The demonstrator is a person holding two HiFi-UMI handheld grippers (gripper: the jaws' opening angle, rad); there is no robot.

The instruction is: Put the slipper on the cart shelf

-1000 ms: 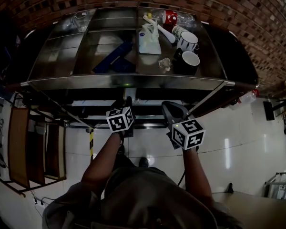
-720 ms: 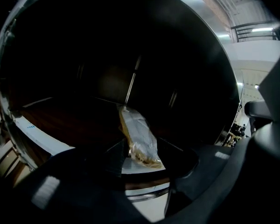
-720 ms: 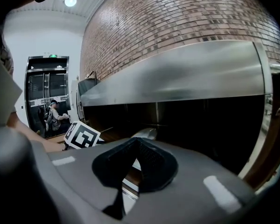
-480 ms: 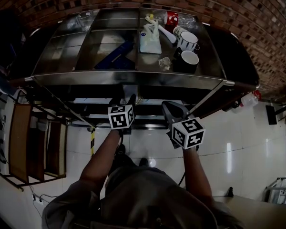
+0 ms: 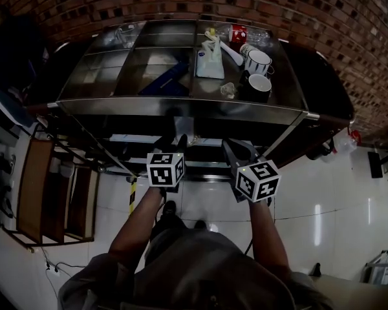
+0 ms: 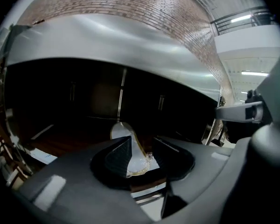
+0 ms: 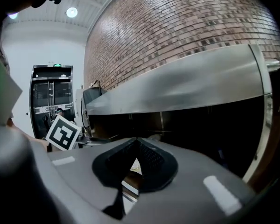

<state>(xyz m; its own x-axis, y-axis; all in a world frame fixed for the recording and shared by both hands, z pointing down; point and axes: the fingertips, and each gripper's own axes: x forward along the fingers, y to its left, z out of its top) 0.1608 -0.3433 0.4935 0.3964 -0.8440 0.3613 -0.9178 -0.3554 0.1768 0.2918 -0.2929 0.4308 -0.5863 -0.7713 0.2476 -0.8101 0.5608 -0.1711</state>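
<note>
On the cart's lower shelf [image 6: 60,141], lying flat between the tips of the left gripper [image 6: 142,140]: pale slipper [image 6: 120,131]. Looks placed and released: spread apart, just narrowed a little, pressing nothing. Right gripper [image 7: 137,143] pressed together, empty. Next calls for backing out without nudging it.

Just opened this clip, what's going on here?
A person stands at a steel cart with a gripper in each hand, both aimed under its top shelf. The left gripper has a pale slipper between its jaws, seemingly lying on the lower shelf. Its jaws have just been closing but stand apart. The right gripper looks shut and empty.
</note>
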